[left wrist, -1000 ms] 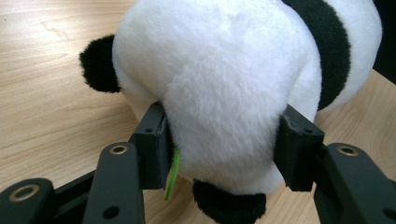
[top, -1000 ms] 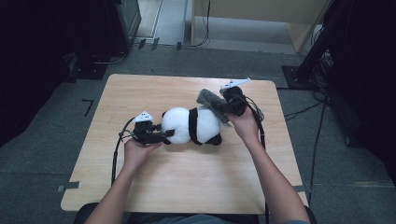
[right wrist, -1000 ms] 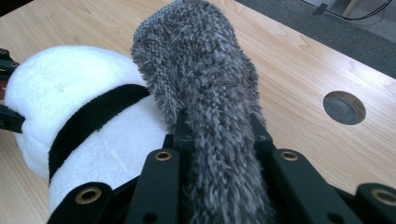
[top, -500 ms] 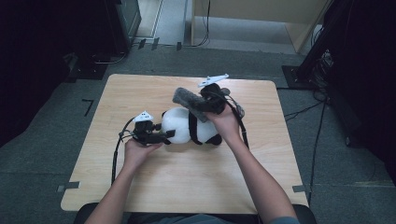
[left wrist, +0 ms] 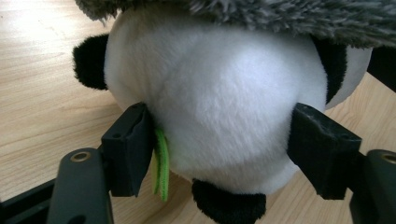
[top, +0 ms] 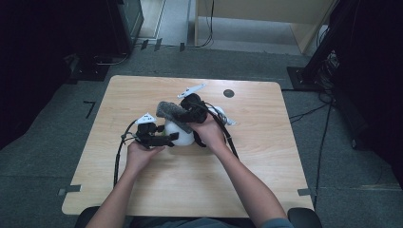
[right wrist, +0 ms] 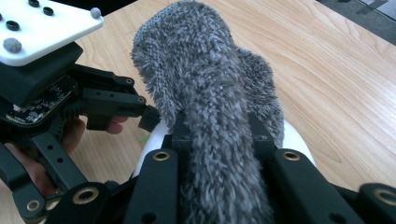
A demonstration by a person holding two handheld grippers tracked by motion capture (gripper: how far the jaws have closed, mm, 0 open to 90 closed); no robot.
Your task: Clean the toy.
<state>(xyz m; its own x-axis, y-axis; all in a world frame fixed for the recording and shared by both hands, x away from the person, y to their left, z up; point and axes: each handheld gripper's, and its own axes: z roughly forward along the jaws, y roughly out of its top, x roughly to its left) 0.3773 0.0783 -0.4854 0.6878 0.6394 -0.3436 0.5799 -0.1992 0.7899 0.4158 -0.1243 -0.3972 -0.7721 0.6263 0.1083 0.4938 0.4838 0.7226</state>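
Panda plush (left wrist: 219,112) sits mid-table, its white head pinched between the left gripper's (left wrist: 219,154) jaws — right gripper (right wrist: 217,135), clamped on a grey fuzzy cloth (right wrist: 210,93), holds it directly over that head.

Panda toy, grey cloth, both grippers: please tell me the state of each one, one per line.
Panda toy: lying on the wooden table, head between the left gripper's jaws.
Grey fuzzy cloth: pinched, draped over the panda's head.
Left gripper: shut on the panda's head, a jaw pressing each side.
Right gripper: shut on the cloth.
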